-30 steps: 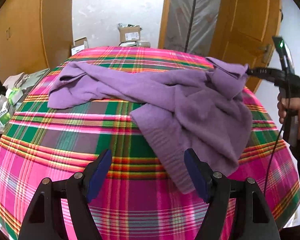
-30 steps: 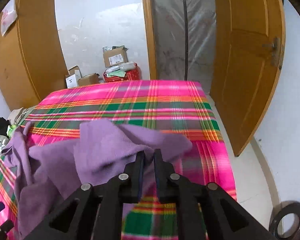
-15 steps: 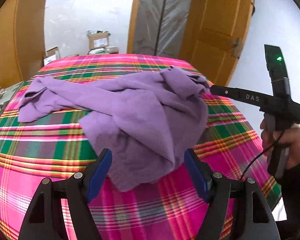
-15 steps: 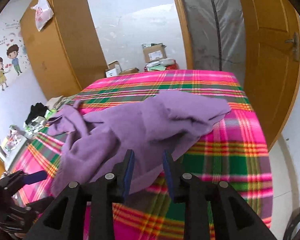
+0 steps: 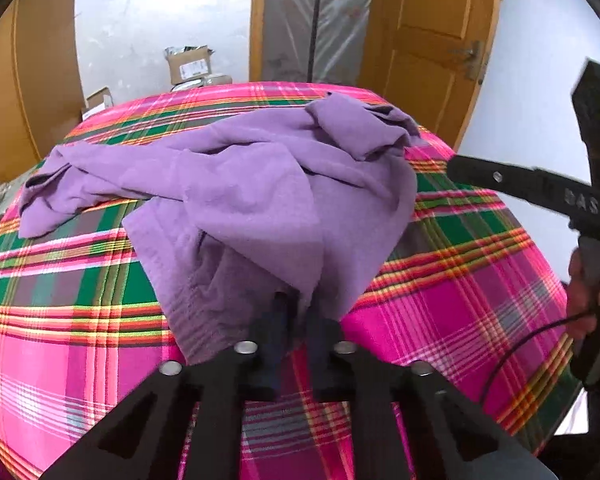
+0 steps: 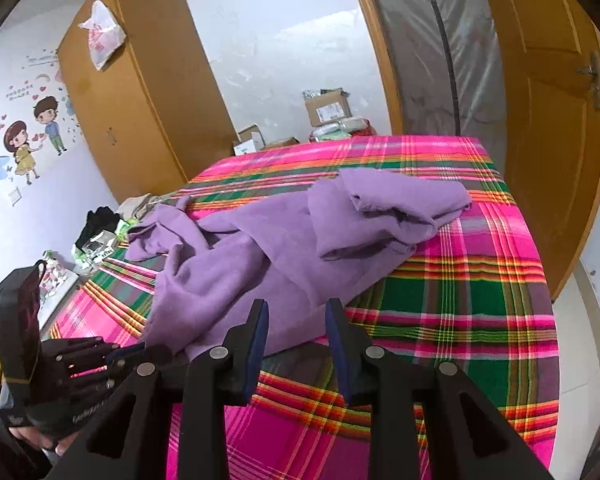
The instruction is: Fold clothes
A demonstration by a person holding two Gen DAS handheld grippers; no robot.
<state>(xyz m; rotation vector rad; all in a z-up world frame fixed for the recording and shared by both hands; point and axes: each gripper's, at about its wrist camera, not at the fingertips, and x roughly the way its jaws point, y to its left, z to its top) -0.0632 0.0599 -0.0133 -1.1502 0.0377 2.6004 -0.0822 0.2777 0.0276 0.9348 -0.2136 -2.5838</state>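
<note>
Purple knit fabric, a crumpled sweater [image 5: 236, 184], was spread across the middle of a surface covered by a pink, green and orange plaid cloth [image 5: 460, 304]; whether a bed or a desk lay beneath could not be told. One sleeve [image 5: 72, 196] was stretched toward the left side of the surface, and a bunched fold [image 6: 388, 204] was heaped at the far right, close to the edge nearest the wooden door [image 6: 548, 128].

The left gripper [image 5: 296, 320] was seen with its jaws drawn close together on the near ribbed hem of the sweater, the fabric pinched between them and gathered into a small peak just above. In the right wrist view, that gripper was visible at the lower left, at the garment's near edge.

The right gripper [image 6: 296, 332] was held with its jaws parted to a moderate gap and nothing between them, just short of the sweater's near right edge and above the plaid cloth. It was seen from the left wrist view at the right, apart from the garment, a hand [image 5: 592, 300] wrapped around its handle.

Cardboard boxes [image 6: 328, 108] were stacked on the floor beyond the far end, beside a wooden wardrobe [image 6: 140, 112].
</note>
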